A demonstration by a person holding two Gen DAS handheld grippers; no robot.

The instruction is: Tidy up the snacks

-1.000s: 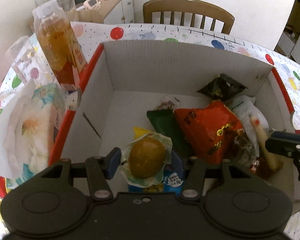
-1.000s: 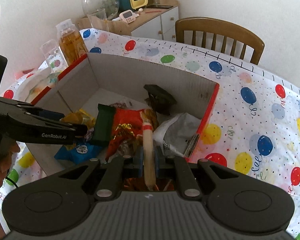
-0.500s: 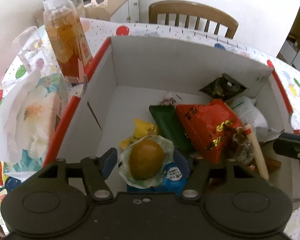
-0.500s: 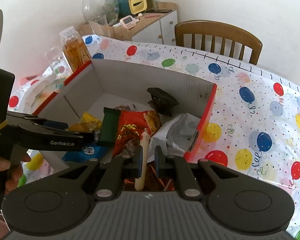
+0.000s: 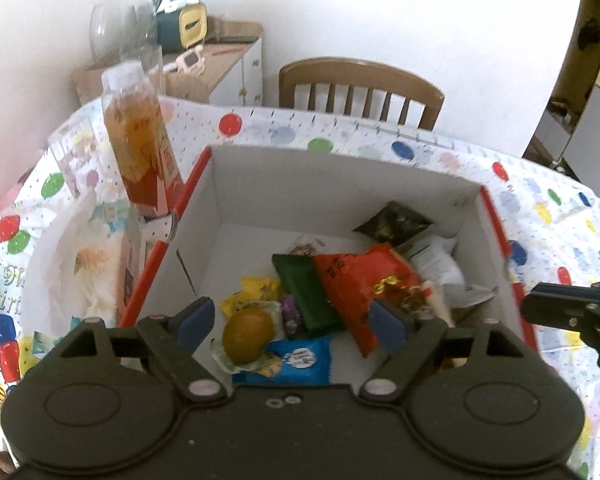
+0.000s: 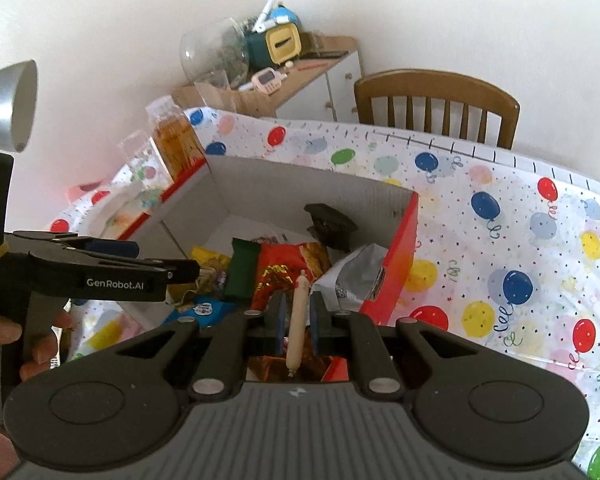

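Most snacks lay in the box (image 5: 340,184) beneath the spread, empty left claw (image 5: 288,320); the right claw (image 6: 296,316) gripped a sausage stick (image 6: 298,312) (not yet placed).

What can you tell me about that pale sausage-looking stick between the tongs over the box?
The sausage stick is a slim, pale beige cylinder in what looks like a tight plastic casing, pinched to a small tip at the near end. It lies lengthwise between the blue pads of the right tongs; whether they actually press on it cannot be told. It sits over the near right corner of the cardboard box, above the red snack bag. In the left view only its end shows.
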